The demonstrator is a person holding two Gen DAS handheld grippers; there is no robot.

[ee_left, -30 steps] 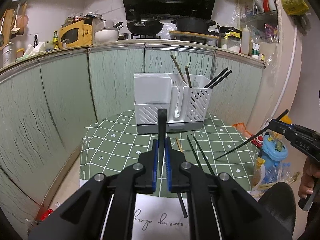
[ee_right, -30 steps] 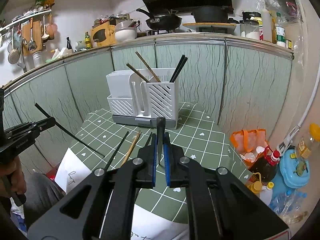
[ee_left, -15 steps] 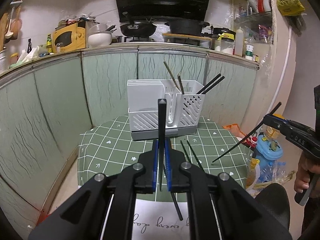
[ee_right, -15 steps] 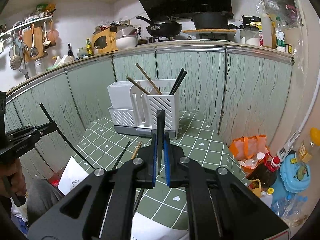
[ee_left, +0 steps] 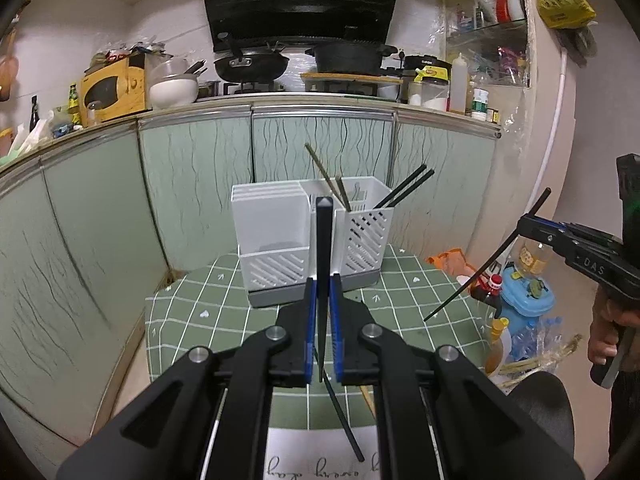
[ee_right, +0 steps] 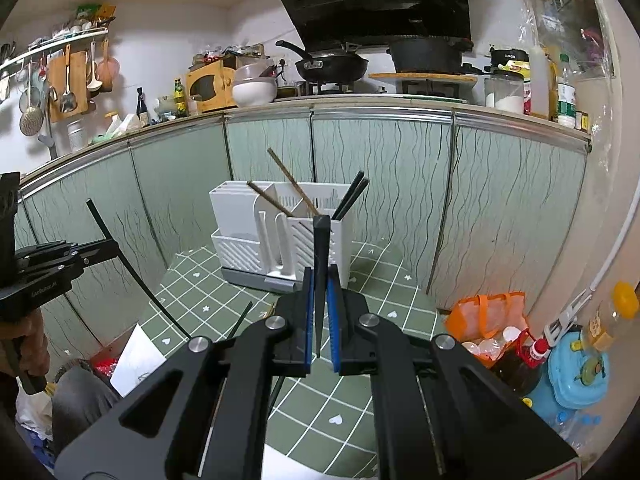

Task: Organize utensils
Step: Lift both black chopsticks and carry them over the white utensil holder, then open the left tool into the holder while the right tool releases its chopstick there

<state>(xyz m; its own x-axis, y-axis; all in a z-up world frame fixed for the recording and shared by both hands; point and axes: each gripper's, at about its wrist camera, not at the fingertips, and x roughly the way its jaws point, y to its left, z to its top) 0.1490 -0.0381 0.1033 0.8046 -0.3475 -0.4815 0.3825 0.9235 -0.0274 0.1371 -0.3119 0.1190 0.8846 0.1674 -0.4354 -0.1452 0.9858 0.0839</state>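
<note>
A white utensil holder [ee_left: 280, 232] [ee_right: 256, 232] stands on the green checked tablecloth [ee_left: 208, 304] [ee_right: 372, 292], with two brown and two black chopsticks in its slotted right compartment. My left gripper [ee_left: 323, 280] [ee_right: 114, 248] is shut on a black chopstick [ee_left: 323, 240] [ee_right: 132, 272], held above the table in front of the holder. My right gripper [ee_right: 319, 270] [ee_left: 524, 226] is shut on another black chopstick [ee_right: 321, 256] [ee_left: 484, 260], off the table's right side. Loose chopsticks, one brown [ee_left: 366, 398] and one black [ee_right: 240, 318], lie on the cloth.
Green cabinet doors [ee_left: 192, 184] curve behind the table under a crowded counter with pans [ee_left: 250, 64]. A white sheet [ee_left: 296, 456] lies at the table's near edge. Bottles, an orange bag [ee_right: 484, 316] and a blue container [ee_right: 576, 368] sit on the floor at the right.
Both grippers have risen, each still shut on its black chopstick. The holder now looks nearer, and the table sits lower in both views.
</note>
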